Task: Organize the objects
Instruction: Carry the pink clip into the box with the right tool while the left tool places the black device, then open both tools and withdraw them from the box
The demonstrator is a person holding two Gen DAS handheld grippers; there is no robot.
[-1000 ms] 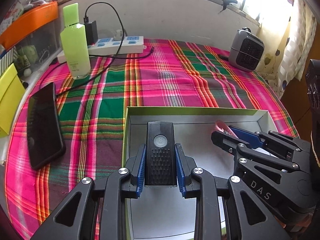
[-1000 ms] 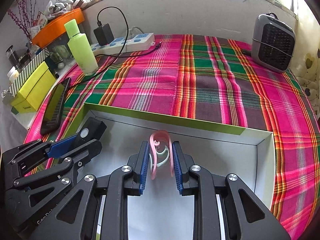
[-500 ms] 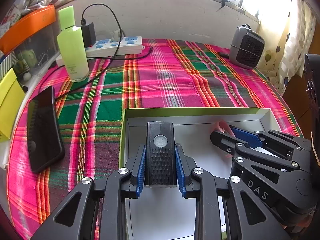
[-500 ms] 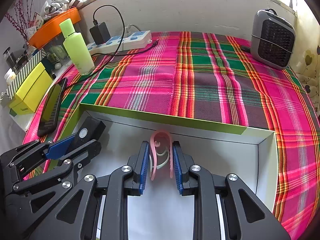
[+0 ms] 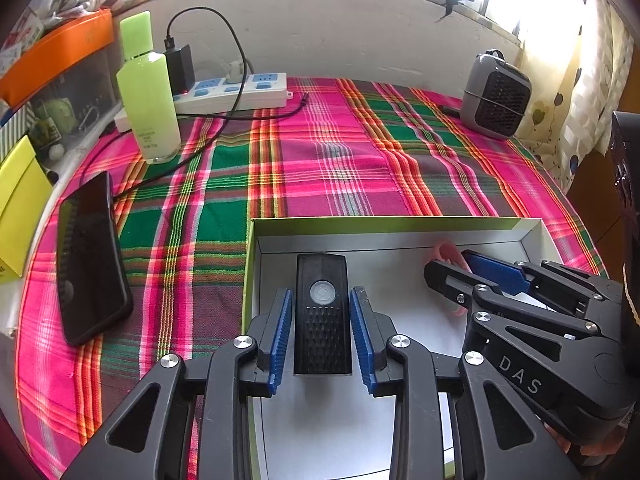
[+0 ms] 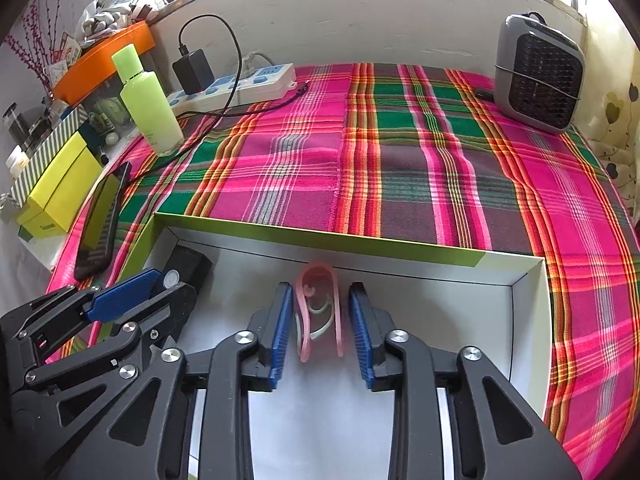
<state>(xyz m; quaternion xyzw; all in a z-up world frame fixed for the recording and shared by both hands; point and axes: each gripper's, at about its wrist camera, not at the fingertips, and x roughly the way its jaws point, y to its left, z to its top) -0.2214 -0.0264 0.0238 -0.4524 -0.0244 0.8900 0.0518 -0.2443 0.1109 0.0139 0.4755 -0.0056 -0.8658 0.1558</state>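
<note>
A black device with a round button (image 5: 322,320) lies in the left part of the white, green-sided box (image 5: 380,222). My left gripper (image 5: 321,294) straddles it, its jaws opening, with a thin gap between each blue pad and the device. A pink clip with a pale hook inside (image 6: 318,312) lies near the far wall of the box (image 6: 320,236). Around the clip stands my right gripper (image 6: 320,292), its jaws also opening, and neither pad touches it. Each view shows the other gripper inside the box: the right gripper (image 5: 460,268) and the left gripper (image 6: 172,280).
On the plaid cloth beyond the box stand a green bottle (image 5: 148,92), a power strip with a plugged charger (image 5: 232,88) and a small grey heater (image 5: 494,100). A black phone (image 5: 90,256) lies to the left, near a yellow box (image 5: 16,200).
Both grippers' pads have drawn apart from what they held: the black device and the pink clip now lie free between the jaws. Neither hand has shifted.
</note>
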